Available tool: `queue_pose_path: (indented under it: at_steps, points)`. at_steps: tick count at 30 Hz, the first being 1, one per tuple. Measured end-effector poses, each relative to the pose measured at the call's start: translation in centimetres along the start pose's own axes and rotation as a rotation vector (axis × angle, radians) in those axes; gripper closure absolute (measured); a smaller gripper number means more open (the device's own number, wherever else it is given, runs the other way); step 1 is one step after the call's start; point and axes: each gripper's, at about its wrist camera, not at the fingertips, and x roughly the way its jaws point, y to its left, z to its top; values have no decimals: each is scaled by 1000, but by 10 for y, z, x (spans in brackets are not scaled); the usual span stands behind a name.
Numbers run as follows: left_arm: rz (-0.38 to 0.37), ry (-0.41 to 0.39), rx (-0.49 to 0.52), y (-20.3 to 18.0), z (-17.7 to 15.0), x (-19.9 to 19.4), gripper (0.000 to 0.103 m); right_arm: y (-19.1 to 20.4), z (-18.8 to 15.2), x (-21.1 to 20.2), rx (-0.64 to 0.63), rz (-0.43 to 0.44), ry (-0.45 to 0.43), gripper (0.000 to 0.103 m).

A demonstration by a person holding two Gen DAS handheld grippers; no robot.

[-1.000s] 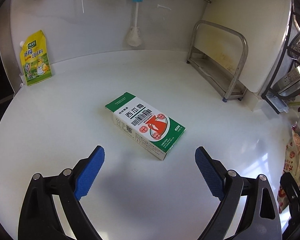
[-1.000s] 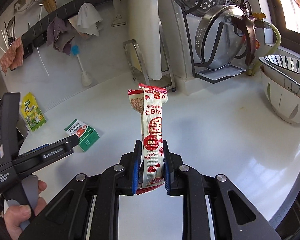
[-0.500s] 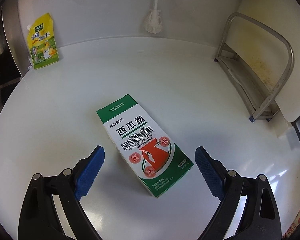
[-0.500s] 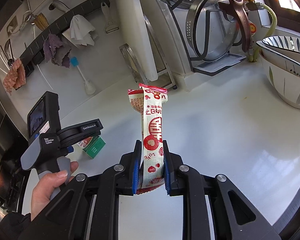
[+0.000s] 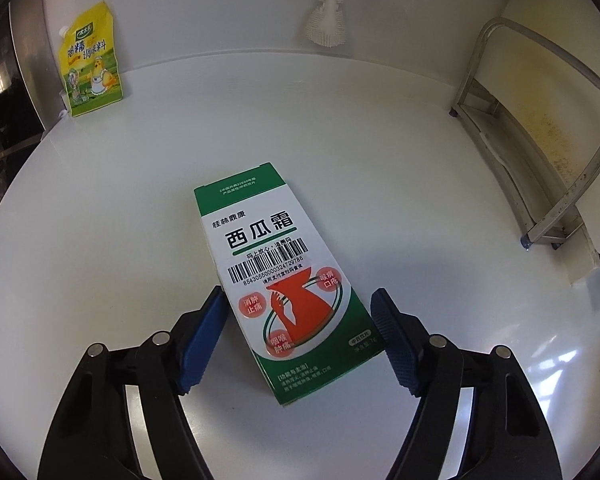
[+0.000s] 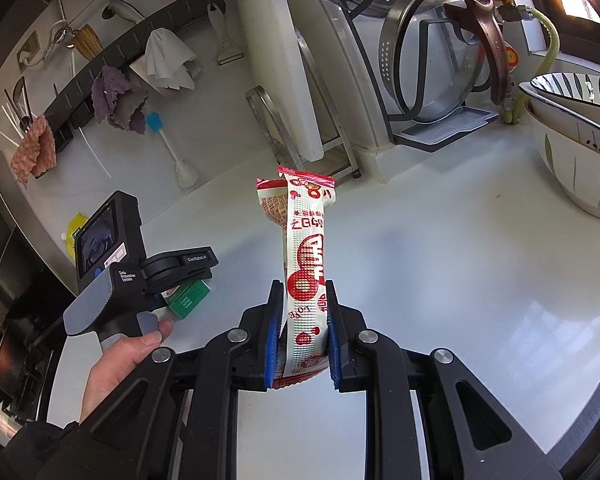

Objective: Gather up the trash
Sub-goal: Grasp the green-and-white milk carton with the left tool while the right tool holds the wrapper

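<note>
A green and white carton (image 5: 284,280) lies flat on the white counter (image 5: 120,220). My left gripper (image 5: 299,294) straddles its near half and its jaws are closing. The left pad (image 5: 204,332) is at the carton's edge, while a narrow gap shows at the right pad (image 5: 392,340). In the right wrist view a hand (image 6: 128,352) holds the left gripper (image 6: 180,264) over the carton (image 6: 190,296). My right gripper (image 6: 303,285) is shut on a red and white snack wrapper (image 6: 306,240), which stands upright above the counter.
A yellow pouch (image 5: 90,60) leans on the back wall at the left, beside a white brush (image 5: 326,28). A metal rack (image 5: 540,152) holds a cutting board (image 6: 284,60). Pot lids (image 6: 440,80) and stacked bowls (image 6: 580,152) stand at the right.
The left gripper came down and in over the carton, which now lies between its fingers, and its jaws have narrowed. The right gripper still holds the wrapper in the same spot.
</note>
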Motion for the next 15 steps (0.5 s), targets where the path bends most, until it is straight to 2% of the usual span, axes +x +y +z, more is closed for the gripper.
queue_pose_path:
  at_steps: [4, 10, 15]
  points:
    - [-32, -9, 38, 7, -4, -9, 42, 4, -1, 3, -15, -4, 8, 84]
    - [-60, -67, 121, 28, -14, -36, 44, 7, -4, 5, -28, -3, 16, 84]
    - [-100, -104, 161, 66, -26, -67, 45, 9, -5, 3, -33, 1, 13, 84]
